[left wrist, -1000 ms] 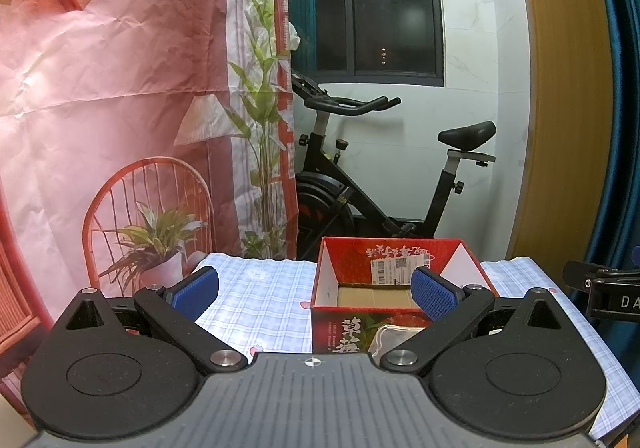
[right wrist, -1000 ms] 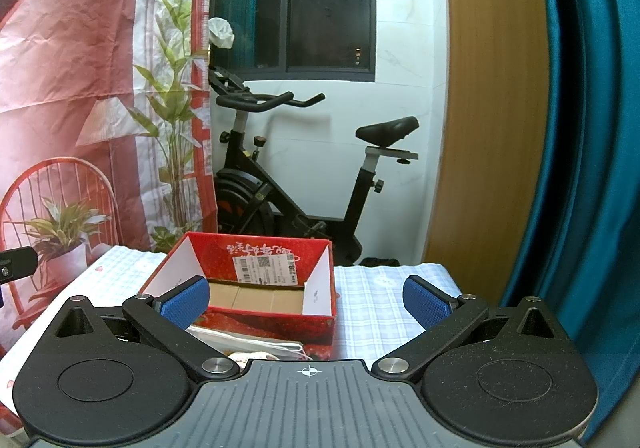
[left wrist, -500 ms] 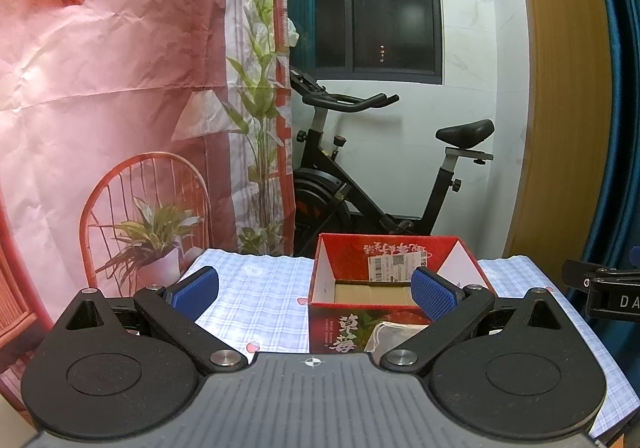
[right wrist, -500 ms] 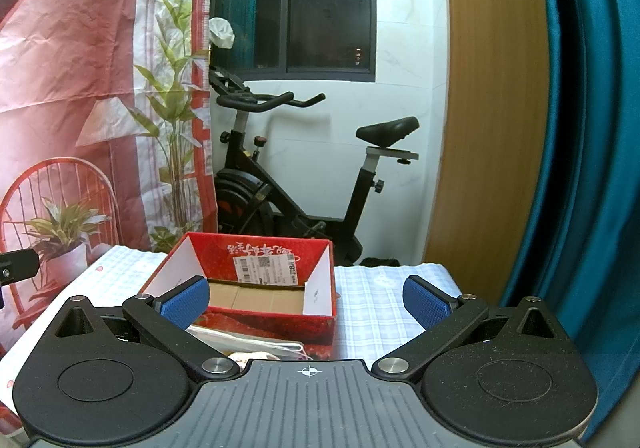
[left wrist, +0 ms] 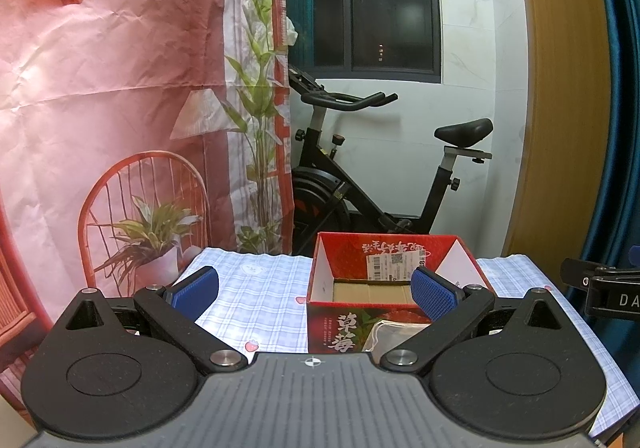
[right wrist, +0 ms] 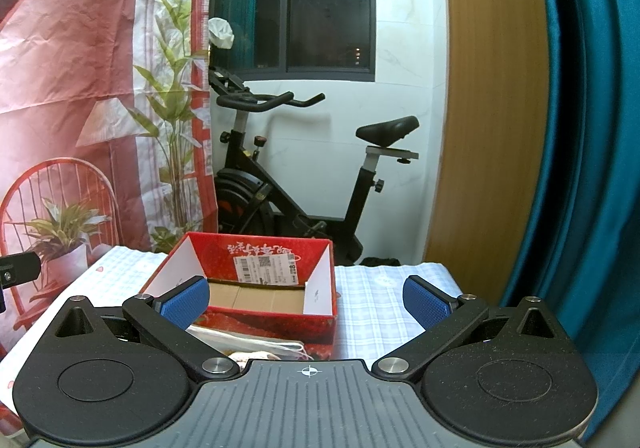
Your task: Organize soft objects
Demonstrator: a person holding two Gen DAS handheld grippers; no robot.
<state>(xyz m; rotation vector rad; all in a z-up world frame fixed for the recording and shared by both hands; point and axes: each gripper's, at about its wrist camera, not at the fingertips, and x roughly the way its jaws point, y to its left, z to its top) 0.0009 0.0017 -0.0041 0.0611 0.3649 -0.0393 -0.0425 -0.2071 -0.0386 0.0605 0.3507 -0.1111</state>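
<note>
An open red cardboard box [left wrist: 384, 260] [right wrist: 260, 260] stands on the checked tablecloth [left wrist: 260, 300] [right wrist: 376, 304], its brown floor bare. A clear plastic packet [left wrist: 390, 334] [right wrist: 256, 340] lies against the box's near wall, mostly hidden behind the gripper bodies. My left gripper [left wrist: 314, 290] is open above the cloth, its right blue pad in front of the box. My right gripper [right wrist: 306, 298] is open too, its left pad before the box's near left corner. Nothing sits between either pair of fingers.
A black exercise bike [left wrist: 360, 183] [right wrist: 288, 175] stands behind the table under a dark window. A pink printed backdrop [left wrist: 120, 87] hangs on the left, a wooden panel [right wrist: 488, 107] and teal curtain [right wrist: 592, 127] on the right. The other gripper's edge [left wrist: 600, 288] shows at right.
In the left wrist view the box and table have slid slightly down and left as the camera tilted. The right wrist view is nearly unchanged. Both grippers stay open.
</note>
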